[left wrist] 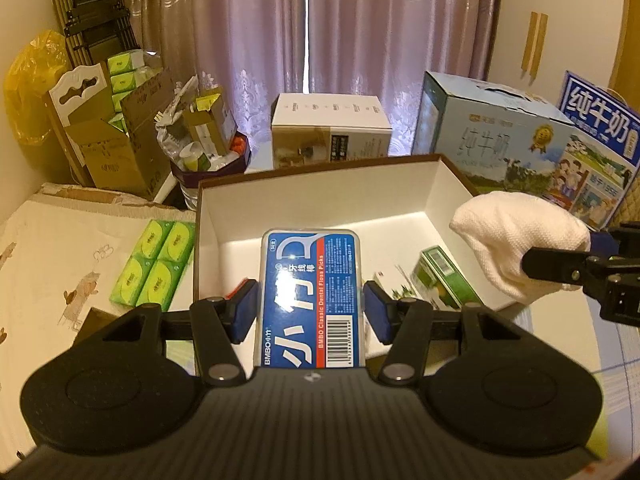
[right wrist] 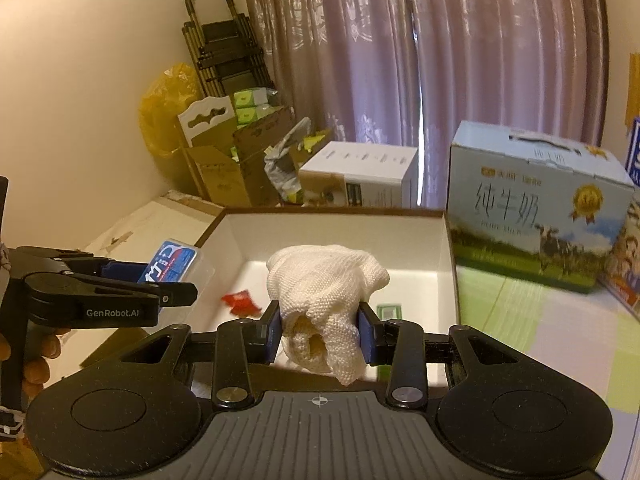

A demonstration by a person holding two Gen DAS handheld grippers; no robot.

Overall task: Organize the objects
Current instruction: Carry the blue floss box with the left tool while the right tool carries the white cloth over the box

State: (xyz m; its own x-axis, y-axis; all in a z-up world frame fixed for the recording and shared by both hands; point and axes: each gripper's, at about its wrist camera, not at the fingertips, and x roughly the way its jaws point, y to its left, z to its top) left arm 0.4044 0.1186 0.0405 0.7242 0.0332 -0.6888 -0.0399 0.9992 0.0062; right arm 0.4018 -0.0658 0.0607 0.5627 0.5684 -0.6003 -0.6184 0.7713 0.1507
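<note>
My left gripper (left wrist: 311,308) is shut on a blue floss pick case (left wrist: 311,300), held lengthwise above the near edge of an open white-lined box (left wrist: 320,196). In the right wrist view the same case (right wrist: 170,266) sticks out of the left gripper (right wrist: 160,280) at the left. My right gripper (right wrist: 319,330) is shut on a bunched white knit glove (right wrist: 326,284), held over the box (right wrist: 340,232); the glove (left wrist: 516,240) also shows at the right of the left wrist view. Inside the box lie a green carton (left wrist: 444,280) and a red packet (right wrist: 240,302).
A green tissue pack (left wrist: 154,268) lies left of the box on a patterned sheet. Behind stand a white carton (left wrist: 332,132), blue milk cartons (left wrist: 500,140), an open cardboard box (left wrist: 116,140) and a bin of rubbish (left wrist: 204,148). Curtains hang at the back.
</note>
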